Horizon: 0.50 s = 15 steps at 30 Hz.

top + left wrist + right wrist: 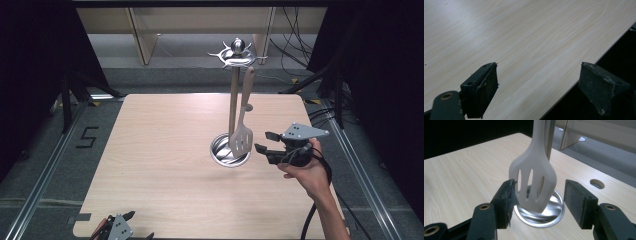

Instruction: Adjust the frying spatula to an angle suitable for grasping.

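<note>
Slotted spatula (241,140) hanging on steel utensil stand (233,90) toward table's (160,165) right edge, right gripper (264,142) jaws apart beside blade, left gripper (131,226) jaws apart at near-left corner.

Table (165,165) pale matt woodgrain; stand (233,100) glossy metal; spatula (534,183) smooth, perhaps plastic.
</note>
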### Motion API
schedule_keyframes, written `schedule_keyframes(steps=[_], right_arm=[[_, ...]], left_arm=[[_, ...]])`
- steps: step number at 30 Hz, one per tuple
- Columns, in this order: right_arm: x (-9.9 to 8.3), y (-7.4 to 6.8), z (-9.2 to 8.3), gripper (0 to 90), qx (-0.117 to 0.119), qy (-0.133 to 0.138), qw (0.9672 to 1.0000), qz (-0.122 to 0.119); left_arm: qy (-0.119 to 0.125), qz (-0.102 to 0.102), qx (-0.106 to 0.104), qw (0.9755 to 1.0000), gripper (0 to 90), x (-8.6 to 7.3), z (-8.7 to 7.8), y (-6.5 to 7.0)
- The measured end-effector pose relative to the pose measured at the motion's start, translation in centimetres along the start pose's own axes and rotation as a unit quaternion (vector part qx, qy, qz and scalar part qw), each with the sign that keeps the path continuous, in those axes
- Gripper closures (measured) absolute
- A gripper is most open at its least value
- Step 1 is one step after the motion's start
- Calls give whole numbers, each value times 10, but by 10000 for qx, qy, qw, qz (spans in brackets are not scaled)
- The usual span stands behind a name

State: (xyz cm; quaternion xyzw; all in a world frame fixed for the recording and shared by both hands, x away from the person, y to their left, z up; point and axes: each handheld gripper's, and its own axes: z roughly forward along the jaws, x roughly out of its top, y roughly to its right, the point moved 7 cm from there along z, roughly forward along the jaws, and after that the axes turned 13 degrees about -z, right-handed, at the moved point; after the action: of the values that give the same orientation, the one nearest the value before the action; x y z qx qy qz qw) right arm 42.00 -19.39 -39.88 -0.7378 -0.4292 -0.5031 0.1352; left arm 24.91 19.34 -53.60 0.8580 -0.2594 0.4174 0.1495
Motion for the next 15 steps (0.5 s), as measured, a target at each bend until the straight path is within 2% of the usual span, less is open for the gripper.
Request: schedule_keyframes(steps=[1, 2, 3, 4, 8, 9, 10, 11, 12, 13, 14, 15], right_arm=[[-2, 0, 0, 433, -27, 32, 10000, 38], [-4, 0, -1, 429, 29, -45, 10000, 59], [-5, -1, -1, 426, -26, -16, 9999, 144], [-7, 0, -1, 424, -21, -27, 9999, 118], [-14, -2, 0, 412, -1, -70, 9998, 163], [-16, -3, 1, 408, 22, -84, 9998, 167], [-18, -3, 2, 406, 24, -80, 9998, 166], [-18, -3, 2, 406, 24, -80, 9998, 166], [-22, -5, 3, 399, 74, -144, 9996, 215], [-23, -5, 3, 395, 93, -172, 9996, 204], [-23, -5, 3, 395, 93, -172, 9996, 204], [-28, -6, 4, 391, 116, -241, 9993, 256]], left_arm=[[-22, 70, 21, 10000, 150, 0, 0, -1], [-29, 54, 69, 10000, 150, 0, -1, -1], [-45, 161, 65, 9998, 150, 1, 0, -2], [-116, 229, 84, 9996, 150, 1, -1, -3], [-88, 246, 85, 9996, 150, 2, 0, -3], [2, 60, -16, 10000, 150, 2, 2, 1], [-92, 221, 26, 9997, 150, 2, 0, -2], [-92, 221, 26, 9997, 150, 2, 0, -2], [11, 77, 34, 10000, 150, 2, 1, -1], [23, 21, 19, 10000, 151, 2, 1, -1], [23, 21, 19, 10000, 150, 2, 1, -1], [-32, 133, 71, 9999, 150, 2, 0, -3]])
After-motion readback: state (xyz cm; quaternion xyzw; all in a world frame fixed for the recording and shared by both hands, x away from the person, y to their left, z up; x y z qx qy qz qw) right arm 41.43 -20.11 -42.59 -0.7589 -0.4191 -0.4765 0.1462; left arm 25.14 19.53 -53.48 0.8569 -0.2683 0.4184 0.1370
